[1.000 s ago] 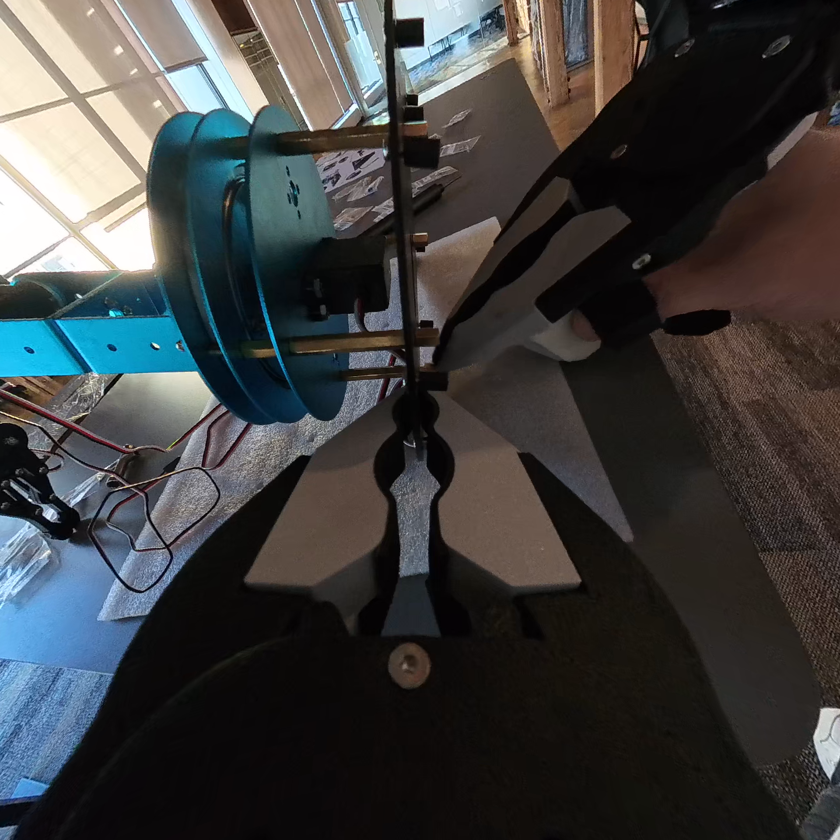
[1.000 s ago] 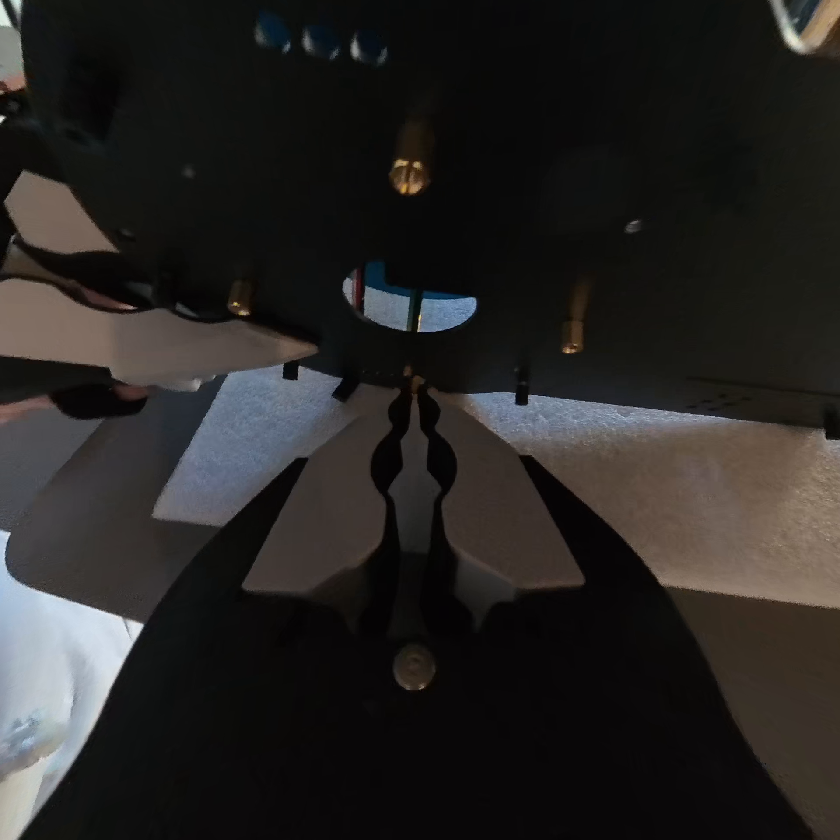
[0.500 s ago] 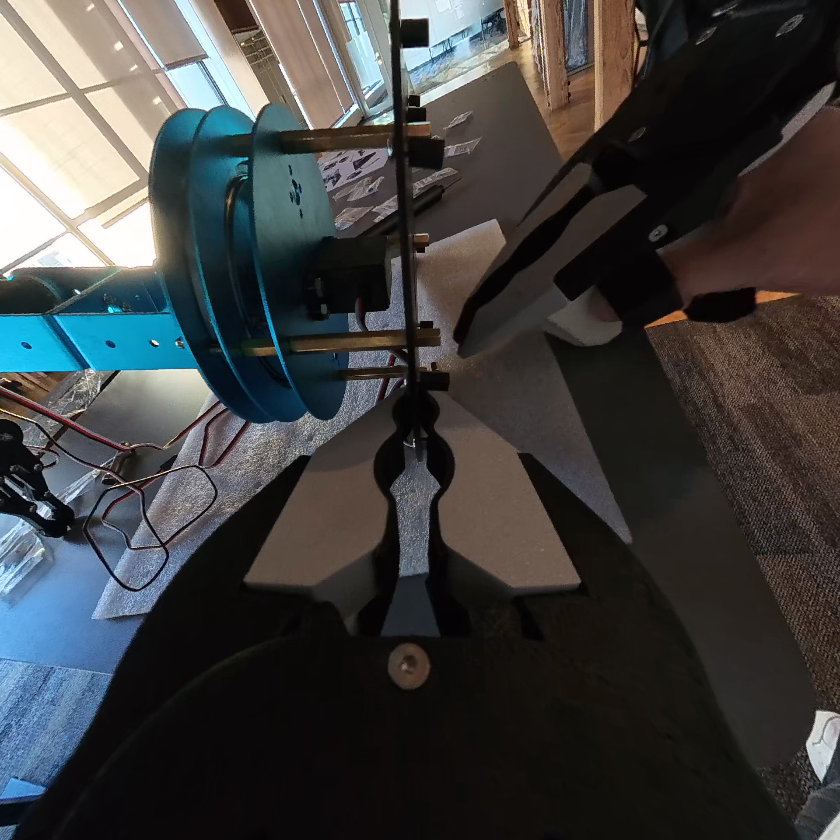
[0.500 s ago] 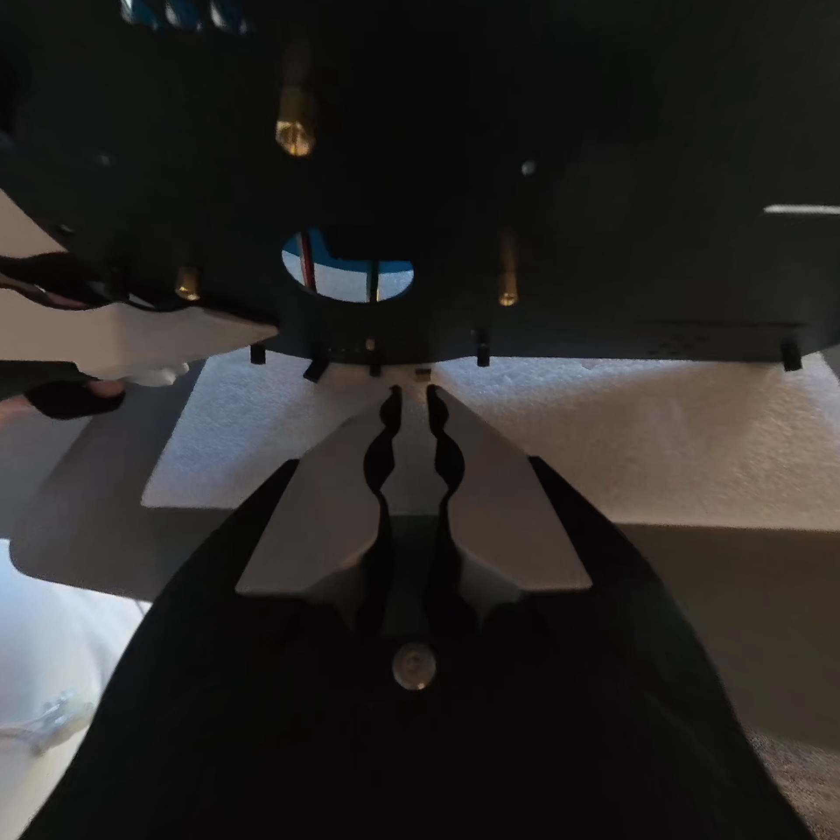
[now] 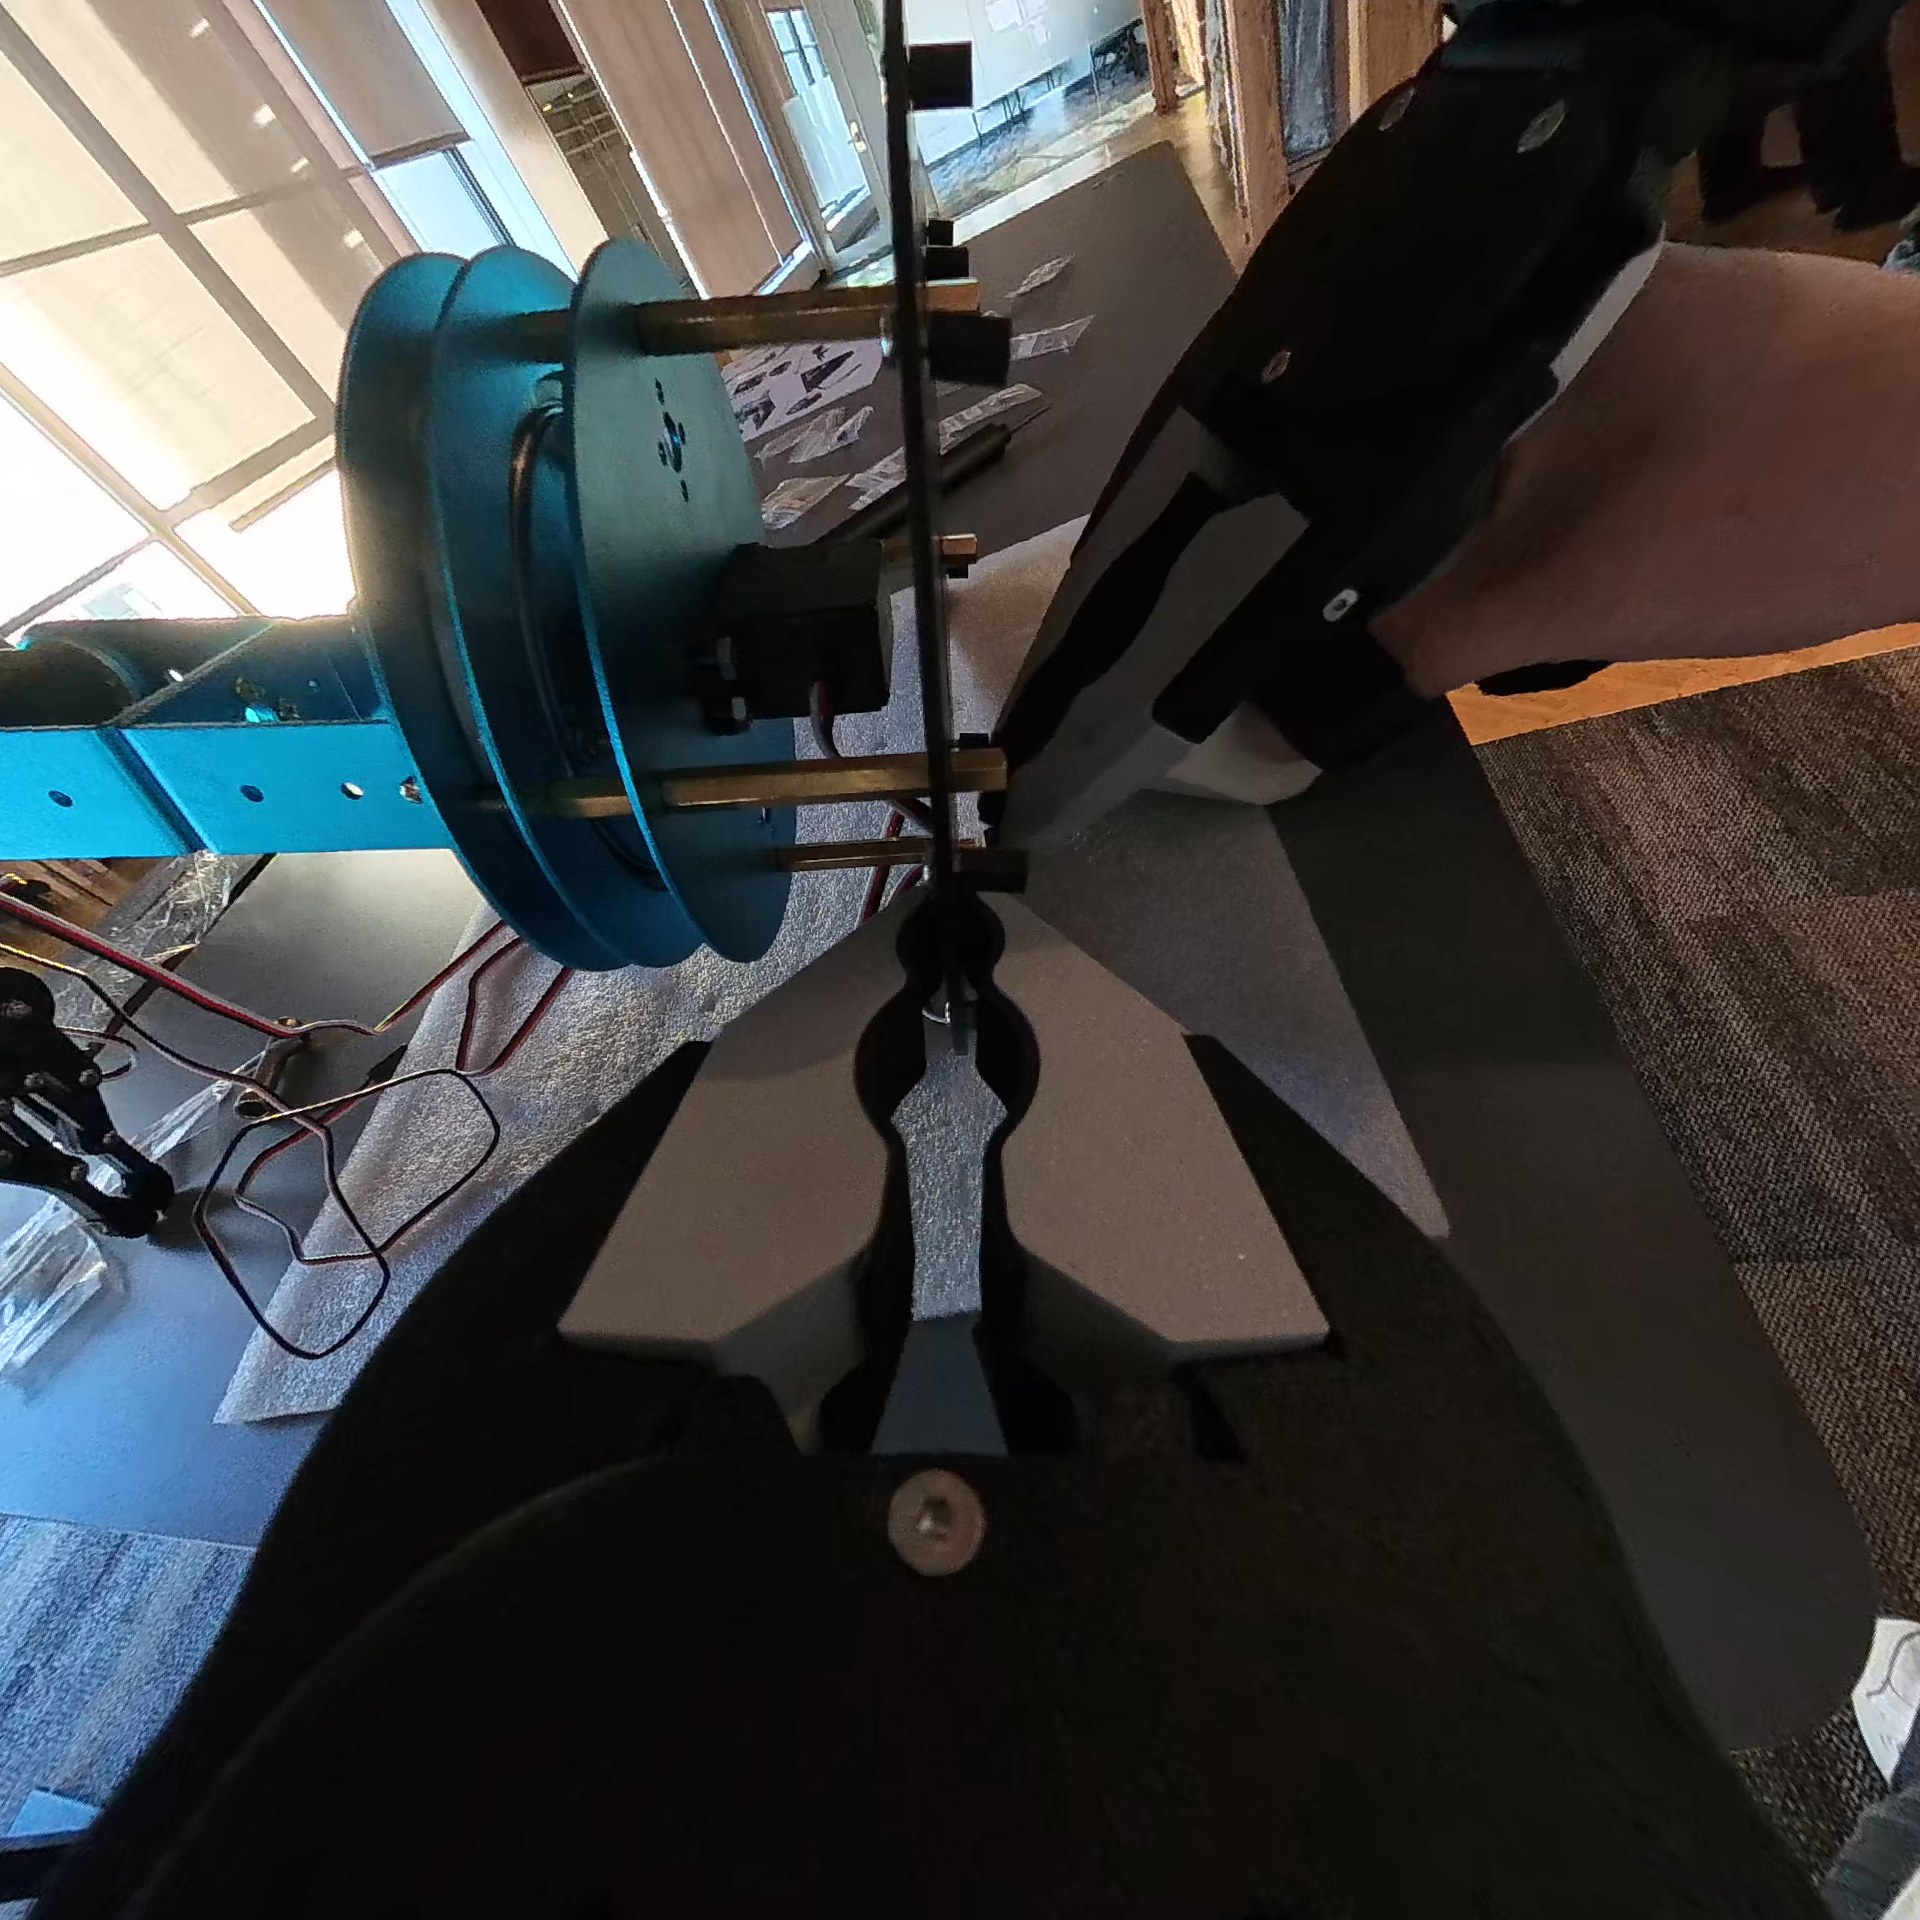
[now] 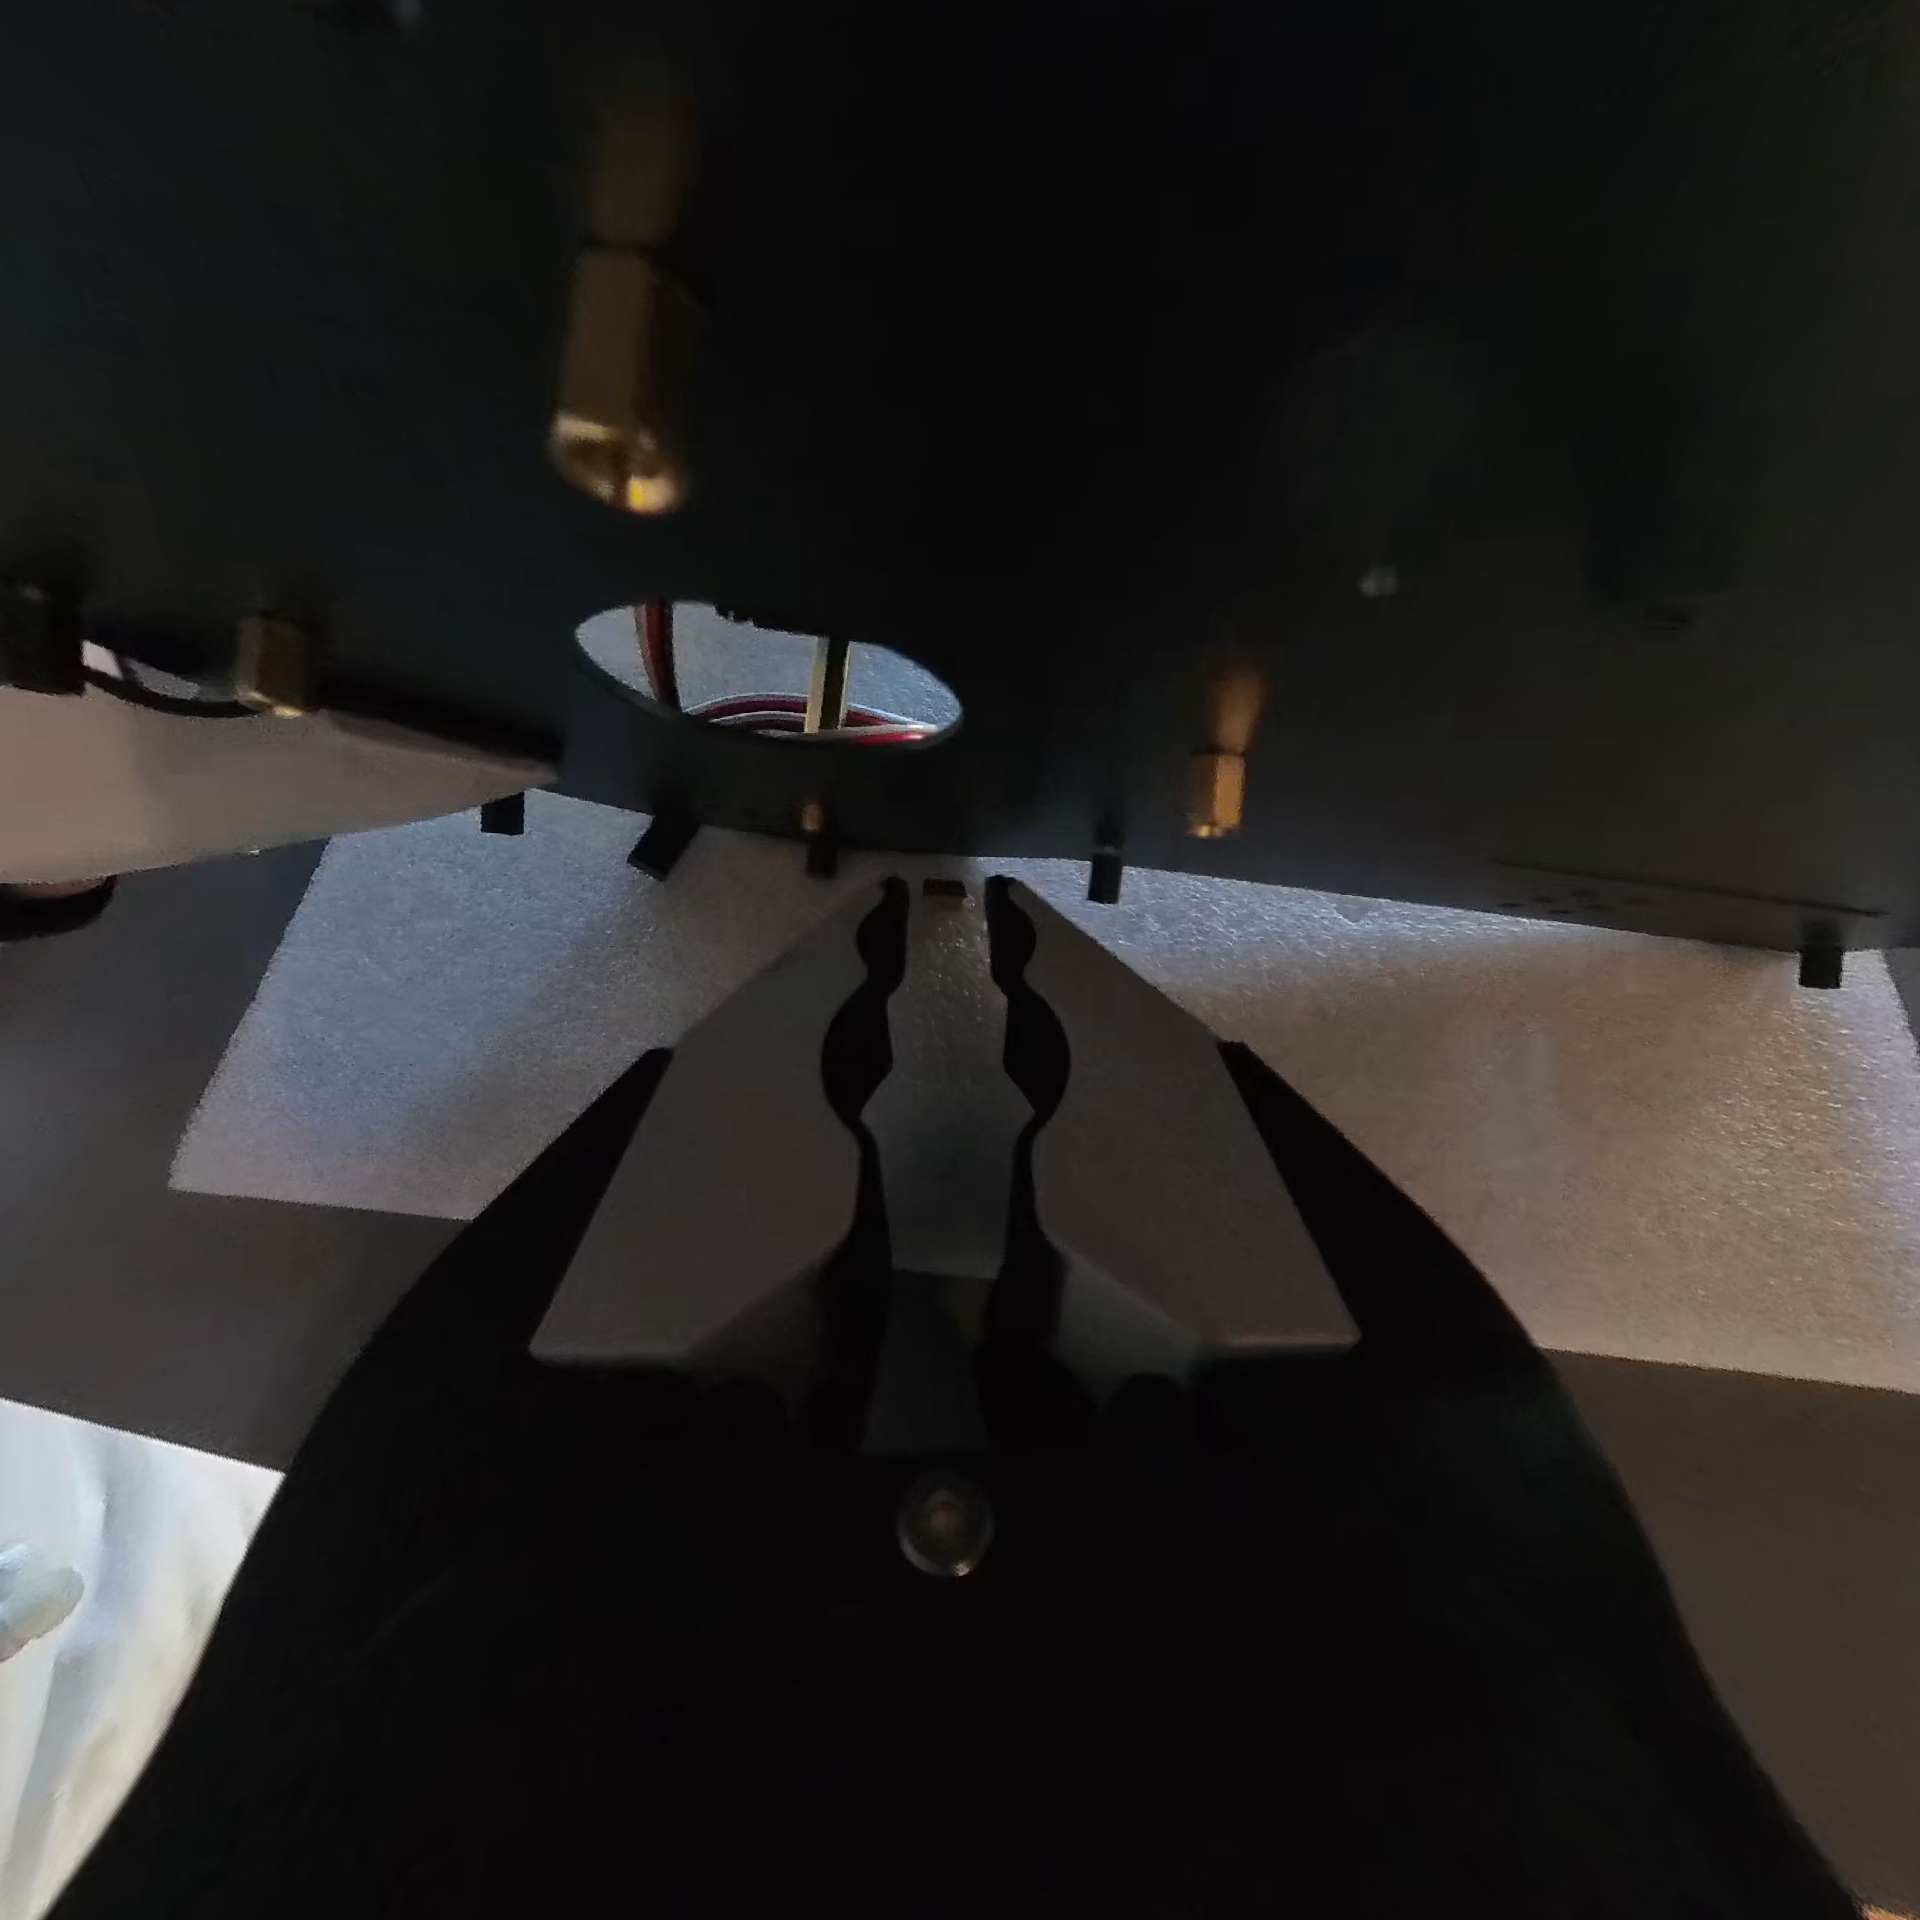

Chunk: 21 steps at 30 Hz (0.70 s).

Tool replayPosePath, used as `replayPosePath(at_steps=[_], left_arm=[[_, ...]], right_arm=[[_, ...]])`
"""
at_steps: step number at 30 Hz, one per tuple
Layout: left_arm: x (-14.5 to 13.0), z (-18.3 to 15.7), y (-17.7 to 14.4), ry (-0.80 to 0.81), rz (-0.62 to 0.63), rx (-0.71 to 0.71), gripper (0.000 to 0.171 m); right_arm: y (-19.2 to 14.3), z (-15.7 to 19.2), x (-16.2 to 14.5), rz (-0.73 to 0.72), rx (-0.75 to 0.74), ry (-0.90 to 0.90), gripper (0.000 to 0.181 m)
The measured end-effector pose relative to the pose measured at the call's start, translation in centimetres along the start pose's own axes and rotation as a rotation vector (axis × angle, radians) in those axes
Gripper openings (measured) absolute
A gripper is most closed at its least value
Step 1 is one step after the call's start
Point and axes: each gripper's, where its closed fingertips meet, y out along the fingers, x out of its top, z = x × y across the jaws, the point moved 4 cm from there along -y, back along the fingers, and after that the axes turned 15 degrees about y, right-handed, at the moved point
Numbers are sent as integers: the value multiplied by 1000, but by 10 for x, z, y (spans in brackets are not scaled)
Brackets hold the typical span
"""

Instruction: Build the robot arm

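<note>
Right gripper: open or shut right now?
Open. In the right wrist view the right gripper shows white foam sheet through a clear gap between its fingers, tips at the black plate edge, gripping nothing.

— What sort of room am I in?

— An office turned workbench, I'd say. Left of my claw, tall windows point(image 5: 156, 239) with roller blinds let in daylight; to the right, grey carpet tiles point(image 5: 1704, 935) cover the floor.

— And the workshop part?

— Under my claw lies a foam sheet point(image 5: 1195, 935) on a dark table point(image 5: 1538, 1143). Ahead sits a blue metal robot assembly point(image 5: 582, 623) with brass standoffs point(image 5: 831, 779), loose servo wires point(image 5: 343, 1174) and bagged parts point(image 5: 821, 436) farther off.
</note>
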Motion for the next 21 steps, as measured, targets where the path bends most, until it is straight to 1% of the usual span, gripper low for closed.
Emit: replayPosePath(at_steps=[1, 2, 7, 10, 14, 16, 19, 21], left_arm=[[0, 0, 0, 0, -1, 1, 0], [0, 0, 0, -1, -2, 2, 0], [0, 0, 0, -2, -1, 2, 0], [0, 0, 0, -5, -2, 4, 0], [0, 0, 0, -11, -3, 7, 0], [0, 0, 0, -11, -3, 8, 0], [0, 0, 0, -7, -2, 7, 0], [0, 0, 0, -5, 2, 8, 0]], right_arm=[[0, 1, 0, 2, 11, 5, 8], [-1, 2, -1, 5, 21, 5, 7], [-11, 8, -9, 17, 41, -1, 7], [-24, 18, -17, 20, 72, 46, 7], [-30, 22, -22, 12, -5, 138, 7], [-28, 25, -27, 43, -24, 152, 7], [-32, 27, -27, 69, 29, 152, 11], [-37, 25, -24, 80, 108, 95, 16]])
